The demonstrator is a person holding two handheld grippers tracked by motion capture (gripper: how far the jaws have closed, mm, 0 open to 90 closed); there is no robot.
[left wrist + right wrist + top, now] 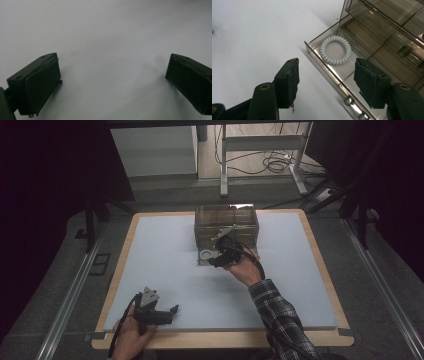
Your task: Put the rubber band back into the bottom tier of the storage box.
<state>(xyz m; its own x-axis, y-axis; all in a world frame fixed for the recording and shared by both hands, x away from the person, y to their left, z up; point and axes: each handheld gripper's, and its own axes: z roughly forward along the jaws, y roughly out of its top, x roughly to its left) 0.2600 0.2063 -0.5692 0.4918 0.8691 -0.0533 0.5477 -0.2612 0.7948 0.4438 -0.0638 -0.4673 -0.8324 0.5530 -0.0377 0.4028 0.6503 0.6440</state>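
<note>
One coiled hair tie lies flat in the pulled-out drawer of the clear organiser. Right gripper hovers just in front of that drawer, fingers apart and empty — left gripper rests well away from it on the bench, fingers wide apart.

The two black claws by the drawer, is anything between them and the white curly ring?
Nothing. In the right gripper view the right gripper hangs open over the drawer front; bare drawer floor reaches the ring.
</note>
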